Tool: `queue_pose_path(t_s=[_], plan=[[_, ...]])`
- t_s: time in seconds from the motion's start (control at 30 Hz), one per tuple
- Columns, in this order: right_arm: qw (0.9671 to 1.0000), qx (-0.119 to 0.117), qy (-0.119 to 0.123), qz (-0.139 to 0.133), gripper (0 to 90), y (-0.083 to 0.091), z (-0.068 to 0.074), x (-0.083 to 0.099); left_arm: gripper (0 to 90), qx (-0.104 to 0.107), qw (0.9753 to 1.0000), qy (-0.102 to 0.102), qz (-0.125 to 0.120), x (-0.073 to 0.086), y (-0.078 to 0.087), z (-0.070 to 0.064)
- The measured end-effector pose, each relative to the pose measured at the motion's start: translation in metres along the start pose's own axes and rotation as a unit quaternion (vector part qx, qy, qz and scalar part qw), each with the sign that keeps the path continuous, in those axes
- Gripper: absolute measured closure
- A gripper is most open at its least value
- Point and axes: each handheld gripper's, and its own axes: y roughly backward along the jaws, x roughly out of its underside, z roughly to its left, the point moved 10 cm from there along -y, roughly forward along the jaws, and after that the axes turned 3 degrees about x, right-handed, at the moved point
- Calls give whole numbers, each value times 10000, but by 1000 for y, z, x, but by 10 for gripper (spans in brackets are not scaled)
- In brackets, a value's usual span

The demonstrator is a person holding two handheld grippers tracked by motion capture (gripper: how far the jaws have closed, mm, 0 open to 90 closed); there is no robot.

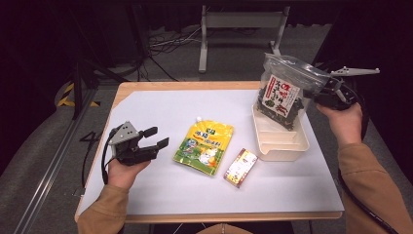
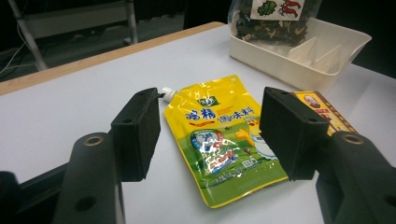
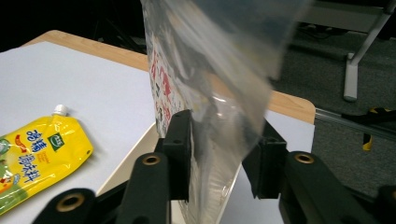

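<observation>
My right gripper (image 1: 319, 92) is shut on the right edge of a clear bag of dark dried food (image 1: 280, 95) with a red and white label. It holds the bag upright, bottom end in the far part of a cream divided tray (image 1: 287, 146). In the right gripper view the bag (image 3: 205, 93) runs up between the jaws of that gripper (image 3: 219, 158). My left gripper (image 1: 160, 136) stands open just left of a yellow and green spout pouch (image 1: 204, 146) lying flat. Between the wide-apart jaws of this gripper (image 2: 210, 135) lies the pouch (image 2: 219, 140), untouched. A small red and yellow box (image 1: 240, 167) lies right of the pouch.
A white sheet (image 1: 160, 195) covers the wooden table. The tray's near compartments (image 2: 322, 53) hold nothing. A metal stand (image 1: 238, 29) and cables lie on the floor beyond the table's far edge.
</observation>
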Motion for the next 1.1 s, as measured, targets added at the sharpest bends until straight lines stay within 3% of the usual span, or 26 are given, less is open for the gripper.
queue_pose_path(t_s=[0.03, 0.1, 0.4, 0.57, 0.63, 0.9, 1.1], plan=[[10000, 0, 0, 0, 634, 0, 0, 0, 382, 0, 10000, 36, 13, 0, 0, 0], [10000, 55, -2, -73, 526, 3, -2, 1, 365, -61, 9999, 42, 78, 2, -1, 2], [9998, -28, -49, -203, 408, 12, 0, 4, 293, -182, 9994, 44, 277, 5, -4, 5], [9997, -22, 30, -230, 411, 21, 3, 8, 250, -186, 9991, 150, 346, 6, -6, 8], [9999, -14, 39, -167, 456, 25, 5, 10, 244, -194, 9988, 236, 382, 7, -6, 9], [9998, -118, 104, -98, 536, 43, 15, 13, 198, -198, 9978, 120, 623, 12, -10, 9], [9986, -271, 439, -81, 537, 49, 34, 12, 243, -243, 9950, 129, 955, 18, -14, 9]])
